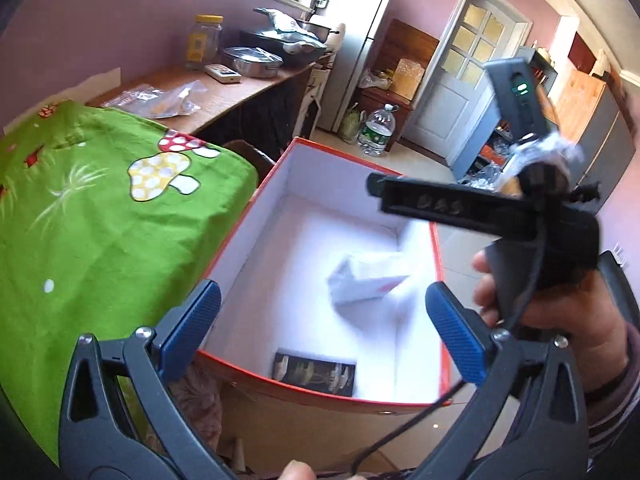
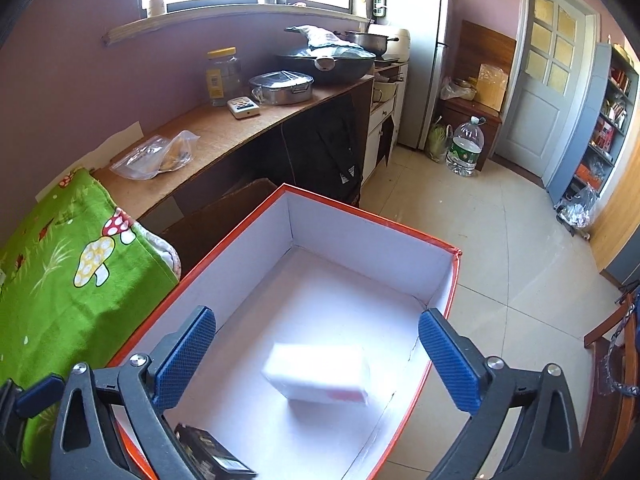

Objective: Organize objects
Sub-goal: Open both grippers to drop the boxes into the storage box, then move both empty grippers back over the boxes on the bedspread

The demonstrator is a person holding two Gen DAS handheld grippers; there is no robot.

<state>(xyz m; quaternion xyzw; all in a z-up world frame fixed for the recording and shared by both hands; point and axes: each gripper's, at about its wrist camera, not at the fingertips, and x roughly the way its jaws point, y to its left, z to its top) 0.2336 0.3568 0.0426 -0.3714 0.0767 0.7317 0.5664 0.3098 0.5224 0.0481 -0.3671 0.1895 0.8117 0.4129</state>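
- White rectangular packet with a red stripe along one edge point(image 2: 318, 376), blurred in both views, is inside the open cardboard box with orange-red outside and white lining point(image 2: 372, 236), toward the box's middle.
- Seen from the right wrist, the packet appears between and beyond the two blue pads of the right gripper point(image 2: 316, 356); no pad touches it.
- Right gripper: jaws spread wide, nothing clamped.
- Seen from the left wrist, the same packet point(image 1: 366, 280) appears ahead of the left gripper point(image 1: 320, 328), nearer its right-hand pad, clear of both pads.
- Left gripper: jaws spread wide, nothing between the pads.
- Dark flat booklet or card with pale printed figures point(image 1: 314, 372) lies on the box floor against the near wall; its print is too blurred to read.
- Right gripper's body shows in the left wrist view, held by a hand point(image 1: 560, 312) at the box's right side, a black cable hanging below it.
- Green cloth printed with mushrooms point(image 1: 100, 208) covers the surface touching the box's left side.
- Brown wooden counter point(image 2: 248, 132) behind carries a clear plastic bag point(image 2: 156, 156), a yellow-lidded jar point(image 2: 222, 76), a steel lidded pan point(image 2: 282, 88) and a black wok point(image 2: 326, 62).
- Large clear water bottle point(image 2: 464, 148) stands on the tiled floor near the white door point(image 2: 544, 80).
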